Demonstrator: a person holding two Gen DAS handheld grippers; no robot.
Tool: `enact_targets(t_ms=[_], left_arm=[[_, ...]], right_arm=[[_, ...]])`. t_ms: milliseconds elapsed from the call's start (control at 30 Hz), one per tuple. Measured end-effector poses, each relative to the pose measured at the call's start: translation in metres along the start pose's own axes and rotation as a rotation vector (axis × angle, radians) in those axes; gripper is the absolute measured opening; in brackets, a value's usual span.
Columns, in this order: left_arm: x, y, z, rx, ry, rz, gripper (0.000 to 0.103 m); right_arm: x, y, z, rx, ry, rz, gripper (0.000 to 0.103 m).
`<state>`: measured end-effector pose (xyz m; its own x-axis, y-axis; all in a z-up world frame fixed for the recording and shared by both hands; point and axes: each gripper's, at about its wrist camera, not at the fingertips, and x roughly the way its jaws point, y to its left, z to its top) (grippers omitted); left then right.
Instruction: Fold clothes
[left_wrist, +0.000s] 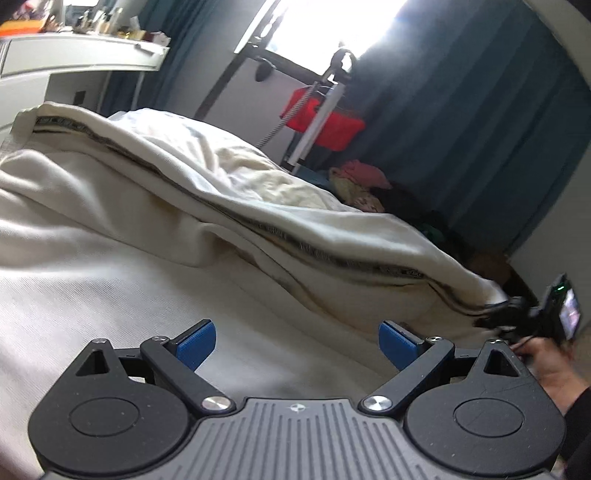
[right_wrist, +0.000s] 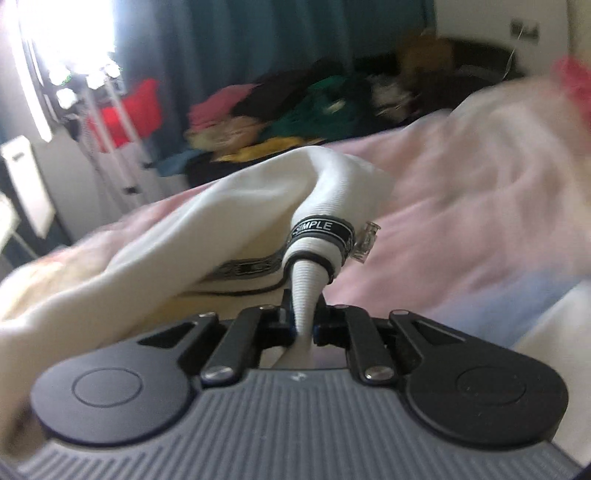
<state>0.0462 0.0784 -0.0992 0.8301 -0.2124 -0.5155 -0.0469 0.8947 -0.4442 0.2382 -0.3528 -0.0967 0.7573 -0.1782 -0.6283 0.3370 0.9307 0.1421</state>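
Cream garment sprawls across the bed ahead of the left claw, spread wide and empty. Right claw pinches its ribbed hem; pulling harder could slip the narrow bite and collapse the fold.

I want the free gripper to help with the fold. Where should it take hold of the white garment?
On the black-taped hem of the white garment, at its raised fold. Come from the near side, low over the bed sheet, with the left gripper jaws open. The hem stands up as a ridge there, so it offers an edge to pinch. The right gripper already holds one end.
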Motion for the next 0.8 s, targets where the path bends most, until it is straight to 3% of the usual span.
enact_targets(t_ms=[133,300,367,467,500,533,600,733,800], left_arm=[[0.002,-0.013,-0.009,0.06,0.028,-0.029,0.098],[0.011,-0.024,-0.018,0.11,0.055,-0.037,0.098],[0.017,-0.025,-0.019,0.12,0.058,-0.028,0.098],[0.028,-0.026,-0.019,0.106,0.072,-0.009,0.098],[0.032,-0.024,-0.019,0.095,0.079,-0.004,0.098],[0.036,-0.023,-0.018,0.085,0.087,0.001,0.098],[0.039,-0.023,-0.018,0.072,0.094,0.004,0.098],[0.043,-0.022,-0.02,0.064,0.106,0.002,0.098],[0.042,-0.024,-0.022,0.069,0.111,0.0,0.098]], right_arm=[[-0.013,-0.043,0.042,-0.054,-0.016,-0.052,0.012],[-0.003,-0.037,0.078,-0.149,-0.068,-0.074,0.015],[0.014,-0.038,0.08,-0.14,-0.087,-0.078,0.021],[0.042,-0.049,0.07,-0.095,-0.105,-0.075,0.05],[0.049,-0.058,0.065,-0.062,-0.095,-0.061,0.072],[0.054,-0.067,0.06,-0.025,-0.083,-0.046,0.081],[0.053,-0.091,0.048,0.09,-0.107,-0.037,0.081],[0.033,-0.15,0.013,0.514,-0.126,0.041,0.081],[0.022,-0.169,-0.017,0.697,-0.086,0.115,0.084]])
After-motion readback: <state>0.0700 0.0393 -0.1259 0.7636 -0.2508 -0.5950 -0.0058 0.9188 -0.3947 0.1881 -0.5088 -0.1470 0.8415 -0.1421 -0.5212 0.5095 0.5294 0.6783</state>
